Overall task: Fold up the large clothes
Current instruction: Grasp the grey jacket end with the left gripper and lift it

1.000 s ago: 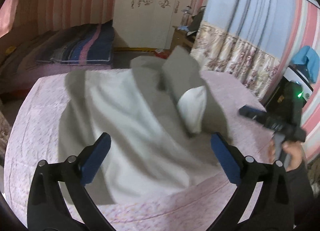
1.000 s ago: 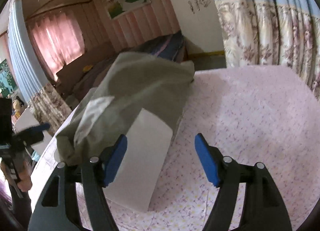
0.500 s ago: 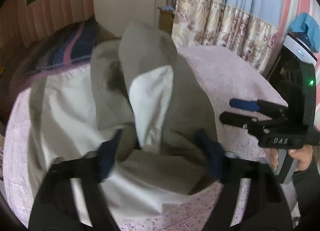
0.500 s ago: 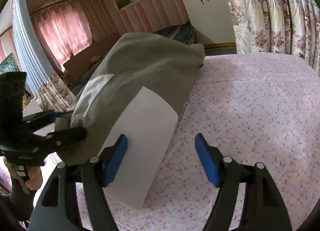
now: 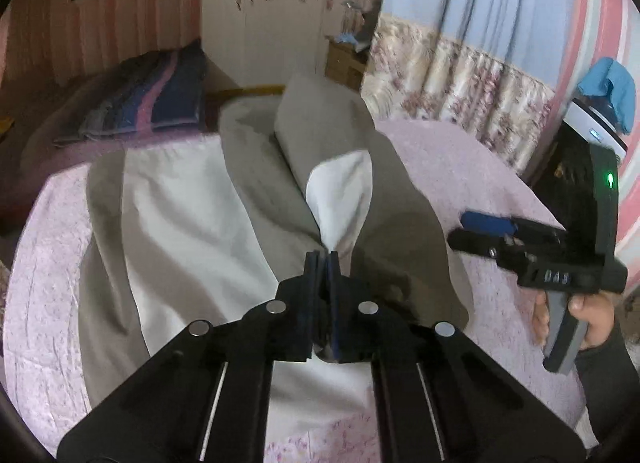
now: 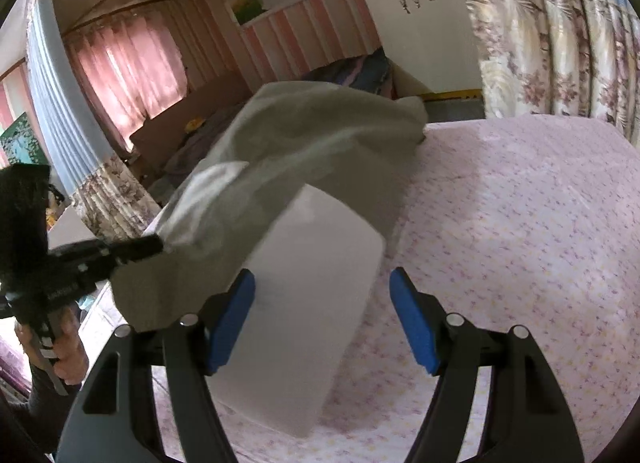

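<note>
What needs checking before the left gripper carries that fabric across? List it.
1. Left gripper shut on garment: ok.
2. Grip holds all layers: cannot tell, the bunch hides them.
3. Right gripper open, holding nothing: ok.
4. Right gripper out of the fold's path: cannot tell.
5. Garment bottom flat on bed: not ok, rumpled.
6. Bed beside garment bare for landing: ok.

Bedroom with pink striped walls (image 6: pixel 280 23). A pink floral bedspread (image 6: pixel 520 223) spreads beyond the open jaws. A white wardrobe (image 5: pixel 272 23) stands far ahead of the closed jaws, blue flowered curtains (image 5: pixel 480 43) to their right, striped bedding (image 5: pixel 152 103) to their left.
</note>
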Demonstrator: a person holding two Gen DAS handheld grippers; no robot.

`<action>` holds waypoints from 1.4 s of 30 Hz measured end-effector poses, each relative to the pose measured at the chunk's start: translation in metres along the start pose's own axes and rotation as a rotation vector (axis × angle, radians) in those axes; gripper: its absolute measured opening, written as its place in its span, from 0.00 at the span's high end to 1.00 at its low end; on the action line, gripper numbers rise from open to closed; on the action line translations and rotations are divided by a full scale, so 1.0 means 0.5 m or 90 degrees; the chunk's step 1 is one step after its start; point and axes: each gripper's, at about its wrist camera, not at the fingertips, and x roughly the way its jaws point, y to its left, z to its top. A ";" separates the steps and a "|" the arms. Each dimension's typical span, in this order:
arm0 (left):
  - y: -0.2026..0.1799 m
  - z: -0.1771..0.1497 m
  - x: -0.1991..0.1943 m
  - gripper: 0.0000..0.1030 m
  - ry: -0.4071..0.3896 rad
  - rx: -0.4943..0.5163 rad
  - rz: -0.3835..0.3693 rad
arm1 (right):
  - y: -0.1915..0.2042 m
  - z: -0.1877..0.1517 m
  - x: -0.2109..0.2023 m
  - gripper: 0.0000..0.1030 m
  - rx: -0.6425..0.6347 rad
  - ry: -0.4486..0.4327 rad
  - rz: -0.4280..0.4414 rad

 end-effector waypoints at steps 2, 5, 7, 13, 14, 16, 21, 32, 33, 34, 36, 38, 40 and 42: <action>0.019 -0.006 0.007 0.93 0.009 -0.038 -0.015 | 0.026 -0.004 0.008 0.31 -0.029 0.009 -0.005; 0.036 -0.008 0.004 0.78 0.010 -0.067 -0.028 | 0.048 -0.012 0.003 0.31 -0.075 0.005 -0.028; 0.031 -0.010 0.000 0.56 0.008 -0.057 -0.020 | 0.041 -0.014 -0.006 0.31 -0.074 0.004 -0.032; 0.023 -0.006 -0.027 0.09 -0.011 -0.060 -0.033 | -0.026 -0.027 -0.030 0.31 -0.020 0.007 -0.014; 0.019 -0.002 -0.025 0.05 -0.007 -0.061 -0.040 | -0.044 -0.030 -0.029 0.31 0.001 0.009 0.002; 0.013 0.000 -0.018 0.05 0.008 -0.060 -0.061 | -0.071 -0.038 -0.019 0.31 0.045 0.025 0.038; -0.015 0.013 0.026 0.04 0.041 -0.067 -0.089 | -0.096 -0.051 0.001 0.31 0.086 0.037 0.093; -0.051 -0.001 0.080 0.63 0.082 0.000 -0.054 | -0.077 -0.041 -0.010 0.31 0.017 0.023 0.046; -0.053 -0.001 0.074 0.65 0.073 0.005 -0.047 | -0.076 -0.041 -0.008 0.31 0.022 0.027 0.051; -0.055 0.000 0.068 0.69 0.064 0.007 -0.042 | -0.075 -0.041 -0.004 0.31 0.023 0.031 0.052; -0.061 0.010 0.048 0.75 0.035 0.011 -0.034 | -0.061 -0.036 0.000 0.31 0.014 0.018 0.051; -0.061 0.018 0.020 0.81 0.003 0.010 -0.022 | -0.042 -0.025 -0.008 0.31 0.001 -0.006 0.048; -0.054 0.021 -0.014 0.82 -0.027 0.008 -0.008 | -0.016 -0.005 -0.011 0.31 -0.003 -0.026 0.053; -0.027 0.014 -0.064 0.83 -0.065 -0.009 0.007 | 0.021 0.013 -0.002 0.31 -0.023 -0.027 0.063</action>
